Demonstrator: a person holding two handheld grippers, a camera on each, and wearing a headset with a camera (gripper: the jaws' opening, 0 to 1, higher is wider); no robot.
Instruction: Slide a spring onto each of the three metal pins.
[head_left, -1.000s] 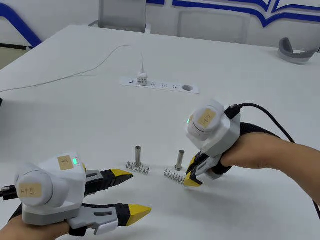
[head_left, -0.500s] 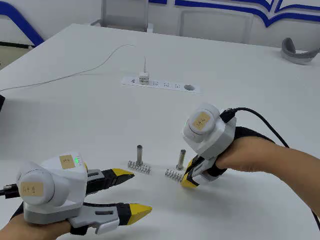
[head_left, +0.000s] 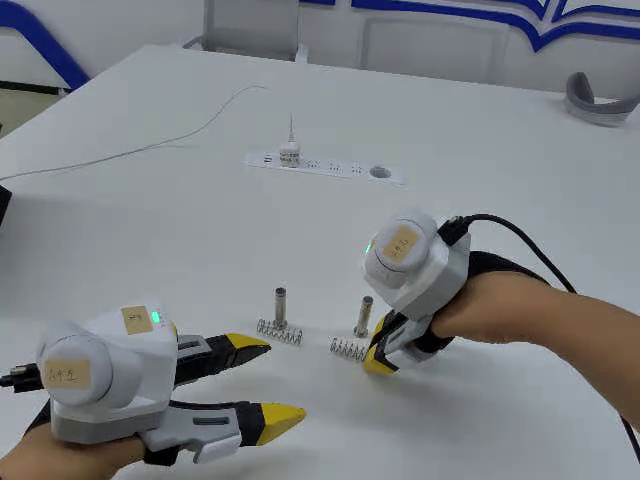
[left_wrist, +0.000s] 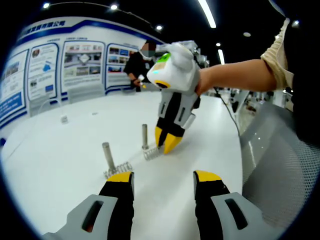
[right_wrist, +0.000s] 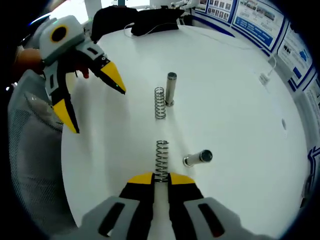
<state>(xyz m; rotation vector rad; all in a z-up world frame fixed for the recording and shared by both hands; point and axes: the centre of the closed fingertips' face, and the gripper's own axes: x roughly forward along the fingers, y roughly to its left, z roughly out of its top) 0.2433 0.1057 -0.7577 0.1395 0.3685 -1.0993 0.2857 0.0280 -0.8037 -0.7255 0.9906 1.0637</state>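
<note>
Clamped at one end in the right gripper: a spring, flat on the table just beside an upright pin; probably gripped there to leave the free end clear for threading. Held spread and empty near the second spring and second pin: left gripper, apparently in readiness.

The white bench carries a white power strip far back. A small white plug stands in it, its thin cable trailing off left. A grey curved band lies far right.
</note>
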